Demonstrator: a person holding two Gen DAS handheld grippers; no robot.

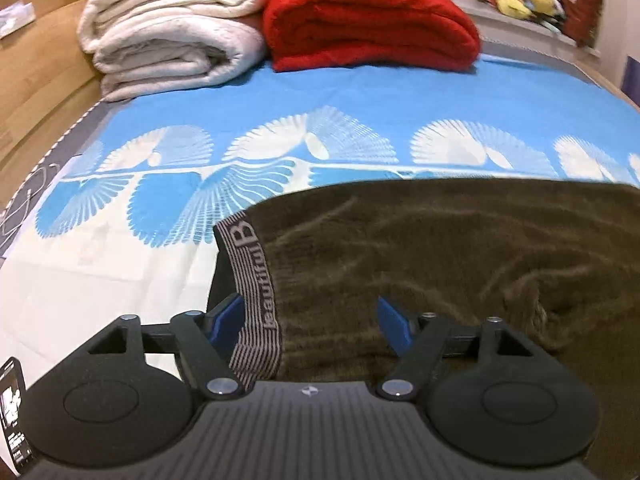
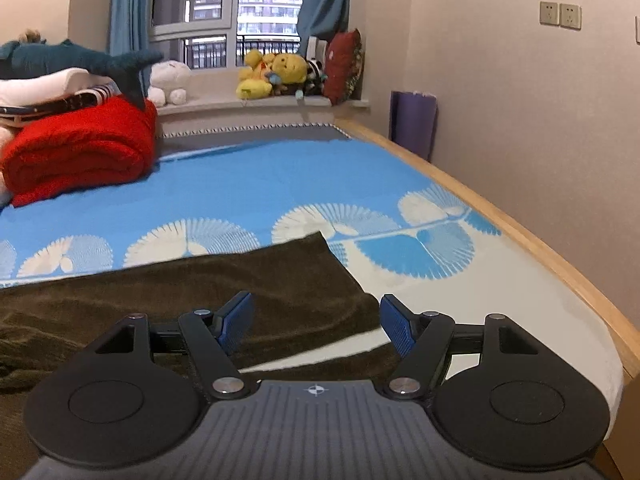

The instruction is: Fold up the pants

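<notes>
Dark olive-brown pants (image 1: 420, 248) lie flat on the blue and white bedsheet (image 1: 280, 104), their striped waistband (image 1: 256, 292) with lettering at the left. My left gripper (image 1: 310, 320) hovers over that waistband end, jaws wide apart, blue pads clear of the cloth. In the right wrist view the pants (image 2: 240, 280) end at the leg hem toward the right. My right gripper (image 2: 316, 324) hangs above that end, also open, with nothing pinched between its pads.
A folded white blanket (image 1: 168, 36) and a red blanket (image 1: 368, 28) are stacked at the far end of the bed. A wooden bed rail (image 2: 520, 232) runs along the right by the wall. Plush toys (image 2: 276, 74) sit on the window sill. A purple mat (image 2: 412, 120) leans by the wall.
</notes>
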